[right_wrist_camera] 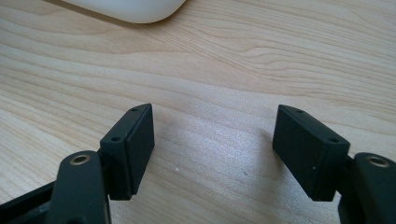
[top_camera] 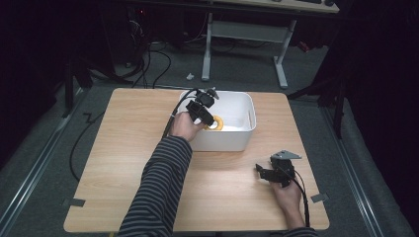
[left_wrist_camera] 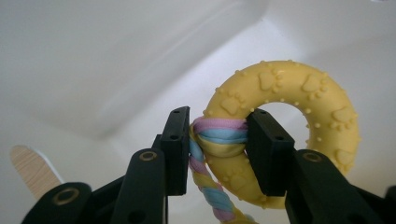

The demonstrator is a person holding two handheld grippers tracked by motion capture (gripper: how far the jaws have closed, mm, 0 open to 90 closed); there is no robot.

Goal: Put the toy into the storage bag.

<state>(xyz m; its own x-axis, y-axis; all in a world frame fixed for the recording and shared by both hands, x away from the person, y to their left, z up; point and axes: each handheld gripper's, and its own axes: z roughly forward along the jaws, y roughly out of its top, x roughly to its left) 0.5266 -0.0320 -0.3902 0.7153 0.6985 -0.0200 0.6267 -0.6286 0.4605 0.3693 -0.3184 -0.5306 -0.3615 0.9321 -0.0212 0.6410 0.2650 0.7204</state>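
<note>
A yellow ring toy point(left_wrist_camera: 299, 88) with paw prints carries a knotted pink, blue and yellow rope point(left_wrist_camera: 219, 135). It hangs inside the white bin point(top_camera: 232, 140) at the back middle of the wooden table point(top_camera: 123, 163). My left gripper point(left_wrist_camera: 218, 122) is shut on the rope knot where it wraps the ring, and the rope's tail hangs down between the jaws. From above, the left gripper point(top_camera: 205, 116) reaches over the bin's left rim with the ring toy point(top_camera: 217, 123) at its tip. My right gripper point(top_camera: 261, 171) rests near the table's front right, open, with bare wood between its jaws point(right_wrist_camera: 212, 116).
The bin's white inner wall point(left_wrist_camera: 116, 56) is close behind the toy. One rounded corner of the bin point(right_wrist_camera: 130, 9) lies ahead of the right gripper. A striped sleeve point(top_camera: 158, 187) crosses the table's middle. Beyond the table stand a desk frame point(top_camera: 247, 34) and floor cables point(top_camera: 158, 64).
</note>
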